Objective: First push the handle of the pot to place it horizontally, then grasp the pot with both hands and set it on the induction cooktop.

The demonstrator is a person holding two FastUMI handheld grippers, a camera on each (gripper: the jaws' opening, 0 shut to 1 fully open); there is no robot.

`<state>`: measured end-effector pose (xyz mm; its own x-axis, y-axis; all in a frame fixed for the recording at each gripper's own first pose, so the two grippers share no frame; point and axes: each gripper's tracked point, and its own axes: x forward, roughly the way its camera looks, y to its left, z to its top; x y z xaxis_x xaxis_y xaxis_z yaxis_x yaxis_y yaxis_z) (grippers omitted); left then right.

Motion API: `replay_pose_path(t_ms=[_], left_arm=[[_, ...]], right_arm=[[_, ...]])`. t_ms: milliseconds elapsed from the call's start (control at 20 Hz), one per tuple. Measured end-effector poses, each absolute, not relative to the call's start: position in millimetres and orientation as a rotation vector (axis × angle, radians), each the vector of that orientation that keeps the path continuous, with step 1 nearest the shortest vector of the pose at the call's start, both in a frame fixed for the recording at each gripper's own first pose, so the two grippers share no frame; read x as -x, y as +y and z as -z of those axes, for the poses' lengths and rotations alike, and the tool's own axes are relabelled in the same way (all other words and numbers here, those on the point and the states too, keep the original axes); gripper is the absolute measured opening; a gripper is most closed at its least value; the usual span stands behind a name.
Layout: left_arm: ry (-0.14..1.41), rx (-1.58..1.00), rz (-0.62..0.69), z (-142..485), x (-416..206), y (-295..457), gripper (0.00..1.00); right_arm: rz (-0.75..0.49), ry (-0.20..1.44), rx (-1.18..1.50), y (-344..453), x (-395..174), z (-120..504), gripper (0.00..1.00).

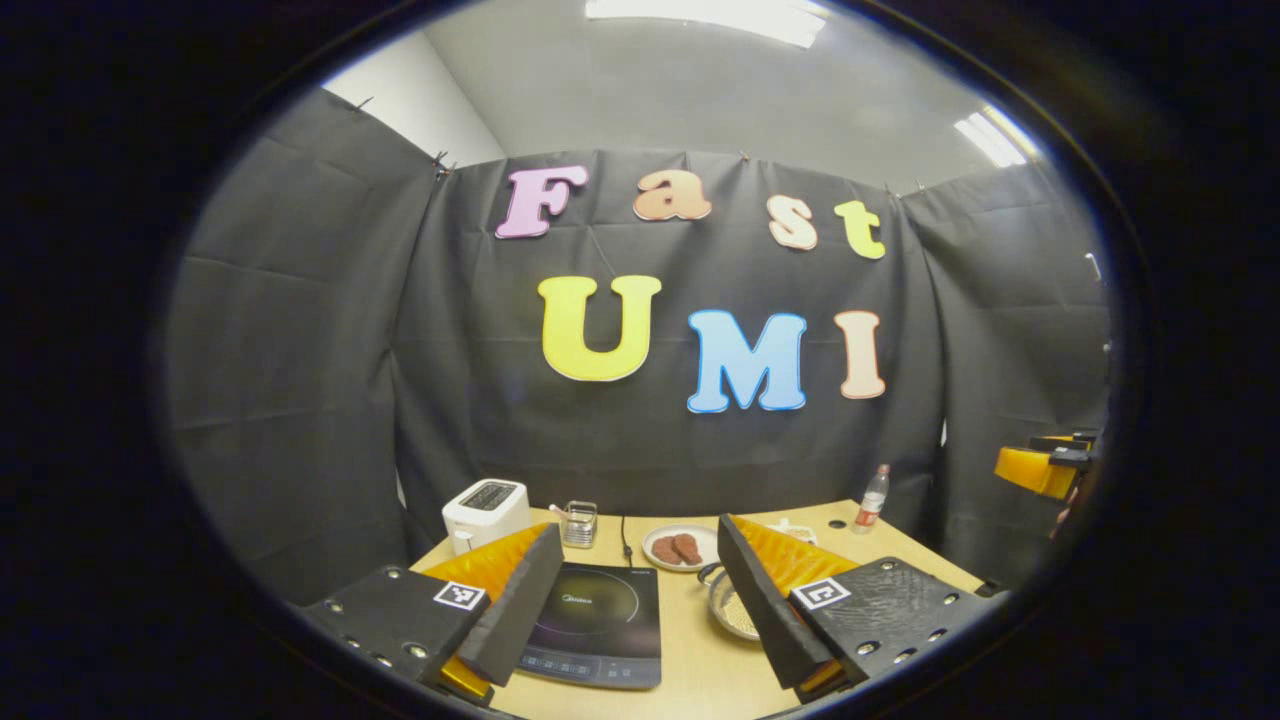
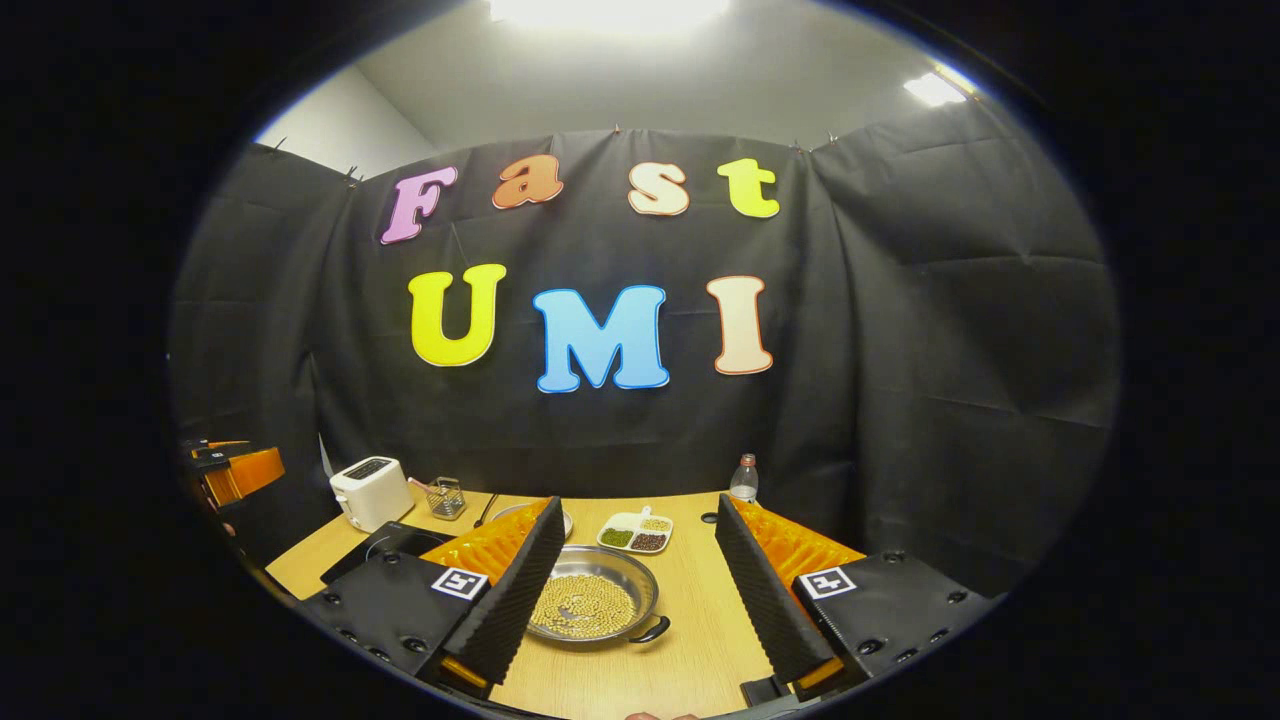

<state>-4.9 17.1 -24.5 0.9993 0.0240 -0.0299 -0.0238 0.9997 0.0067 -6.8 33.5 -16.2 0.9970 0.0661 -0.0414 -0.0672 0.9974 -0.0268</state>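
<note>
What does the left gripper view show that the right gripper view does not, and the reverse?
Left gripper view: two brown food pieces on a plate, and the control strip of the cooktop. Right gripper view: the black handle of the pot, and a divided dish of beans. Both: toaster, bottle, pot, wooden table.

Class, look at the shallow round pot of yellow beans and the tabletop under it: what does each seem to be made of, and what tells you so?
Shallow round silver pot: probably stainless steel or similar metal, with a shiny grey rim that catches the light; its dark handle may be plastic. Pale tabletop: wood or wood-look laminate, matte, with faint grain lines; which one cannot be told.
</note>
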Motion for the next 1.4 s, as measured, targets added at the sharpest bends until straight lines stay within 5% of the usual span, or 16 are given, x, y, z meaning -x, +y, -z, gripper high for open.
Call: replay_pose_path(t_ms=[900,1050,1200,1400], left_arm=[[0.085,0.028,-0.025,55,2,34,0.95],[0.092,0.026,-0.042,61,5,44,0.95],[0.109,0.048,-0.070,73,7,58,0.94],[0.120,0.074,-0.090,80,8,69,0.94]], right_arm=[[-0.175,0.193,0.109,80,-15,50,0.96],[-0.211,0.229,0.134,97,-22,58,0.75],[-0.240,0.258,0.171,110,-29,66,0.39],[-0.304,0.313,0.210,133,-31,83,0.04]])
